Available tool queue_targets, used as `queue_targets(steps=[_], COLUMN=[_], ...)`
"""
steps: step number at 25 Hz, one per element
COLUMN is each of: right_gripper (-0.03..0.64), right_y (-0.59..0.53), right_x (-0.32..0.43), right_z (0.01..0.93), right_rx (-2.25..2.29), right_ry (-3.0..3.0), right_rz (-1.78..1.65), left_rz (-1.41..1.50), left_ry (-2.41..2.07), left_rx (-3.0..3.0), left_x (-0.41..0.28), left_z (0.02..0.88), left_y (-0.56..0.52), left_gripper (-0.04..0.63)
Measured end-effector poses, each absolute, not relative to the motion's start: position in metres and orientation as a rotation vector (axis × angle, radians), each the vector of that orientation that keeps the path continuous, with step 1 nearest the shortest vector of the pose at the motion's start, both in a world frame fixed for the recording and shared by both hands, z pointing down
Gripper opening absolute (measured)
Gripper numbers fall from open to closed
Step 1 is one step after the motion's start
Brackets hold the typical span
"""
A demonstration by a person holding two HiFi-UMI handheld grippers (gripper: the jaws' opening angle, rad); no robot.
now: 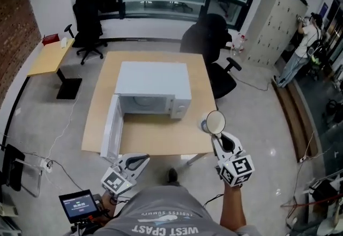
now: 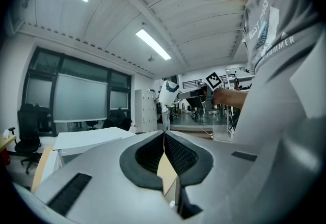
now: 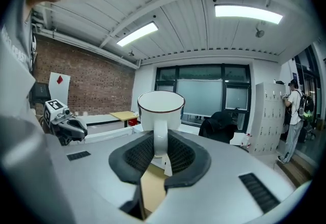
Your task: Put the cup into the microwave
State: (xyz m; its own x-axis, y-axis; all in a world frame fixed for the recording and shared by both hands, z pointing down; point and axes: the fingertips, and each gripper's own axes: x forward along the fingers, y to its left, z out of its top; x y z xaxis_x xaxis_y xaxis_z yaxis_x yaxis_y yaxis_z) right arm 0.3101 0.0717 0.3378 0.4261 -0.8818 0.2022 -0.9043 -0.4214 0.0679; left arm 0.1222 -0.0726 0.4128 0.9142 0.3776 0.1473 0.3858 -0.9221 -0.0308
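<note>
head view / cup (image 1: 215, 122): in the air off the bench's front right corner, right of the microwave's front, touching neither
head view / cup axis: roughly upright, open mouth up toward the camera, handle pointing back at the tongs
head view / right tongs (image 1: 215, 134): pinching the cup by its handle
head view / left tongs (image 1: 143, 160): low at the bench's front edge, near the open door, carrying nothing
head view / microwave (image 1: 153, 88): on the bench (image 1: 155, 135), door (image 1: 111, 127) swung out to the left, cavity facing the person
left gripper view / left tongs (image 2: 164, 134): jaws pressed together, nothing between them
left gripper view / cup (image 2: 168, 92): small, ahead and to the right, well apart
right gripper view / right tongs (image 3: 160, 142): pads clamped on the white handle
right gripper view / cup (image 3: 161, 108): upright above the jaws, dark rim on top, long axis vertical
right gripper view / left tongs (image 3: 64, 118): off to the left
</note>
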Motion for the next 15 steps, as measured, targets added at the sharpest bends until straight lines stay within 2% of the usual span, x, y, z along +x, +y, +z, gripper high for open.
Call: queue_targets(steps=[6,15], right_gripper=[0.067,0.067], right_y=[0.070,0.052], right_x=[0.297,0.276], right_z=[0.301,0.303], right_rx=[2.451,2.386], right_ry=[-1.607,-1.676], right_rz=[0.133,0.141], left_rz=[-0.093,-0.076], left_ry=[-0.583,-0.507], left_rx=[-3.023,-3.052], left_x=[0.130,0.110], left_z=[0.390,0.392], left_y=[-0.071,-0.077], left_gripper=[0.021,0.021])
